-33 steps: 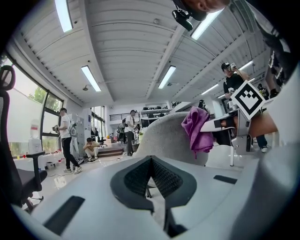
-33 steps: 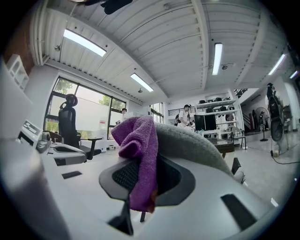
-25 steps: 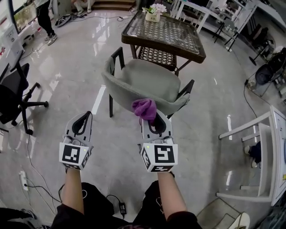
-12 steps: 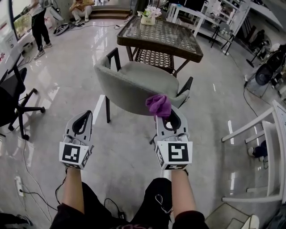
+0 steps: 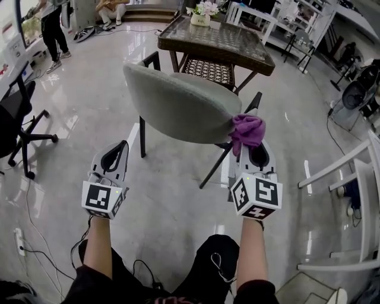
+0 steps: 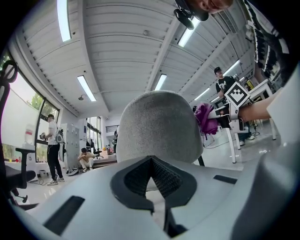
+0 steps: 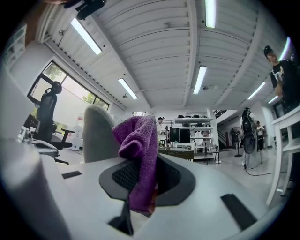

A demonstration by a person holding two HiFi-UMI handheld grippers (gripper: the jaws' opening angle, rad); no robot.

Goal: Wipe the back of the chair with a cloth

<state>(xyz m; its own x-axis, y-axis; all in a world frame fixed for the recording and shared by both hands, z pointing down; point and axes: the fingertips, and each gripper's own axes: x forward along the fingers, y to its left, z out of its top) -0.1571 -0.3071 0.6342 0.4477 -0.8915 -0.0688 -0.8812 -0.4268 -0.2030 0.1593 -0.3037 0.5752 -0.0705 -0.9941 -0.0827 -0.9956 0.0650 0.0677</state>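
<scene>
A grey upholstered chair (image 5: pixel 178 101) with black legs stands in front of me, its curved back toward me. My right gripper (image 5: pixel 252 145) is shut on a purple cloth (image 5: pixel 247 129), which presses against the right end of the chair back. In the right gripper view the cloth (image 7: pixel 139 154) hangs from between the jaws, with the chair back (image 7: pixel 96 136) just to its left. My left gripper (image 5: pixel 117 153) is shut and holds nothing, below the chair's left side. The left gripper view looks up at the chair back (image 6: pixel 158 126) and shows the cloth (image 6: pixel 205 119) at its right.
A wicker table with a glass top (image 5: pixel 217 38) and a flower pot (image 5: pixel 200 13) stands behind the chair. A black office chair (image 5: pixel 15 116) is at the left, a white frame (image 5: pixel 350 178) at the right. People (image 5: pixel 50 24) stand at the far left. Cables lie on the glossy floor.
My right gripper has carried the purple cloth rightward along the chair back, from near its middle to its right end. The left gripper has stayed roughly in place.
</scene>
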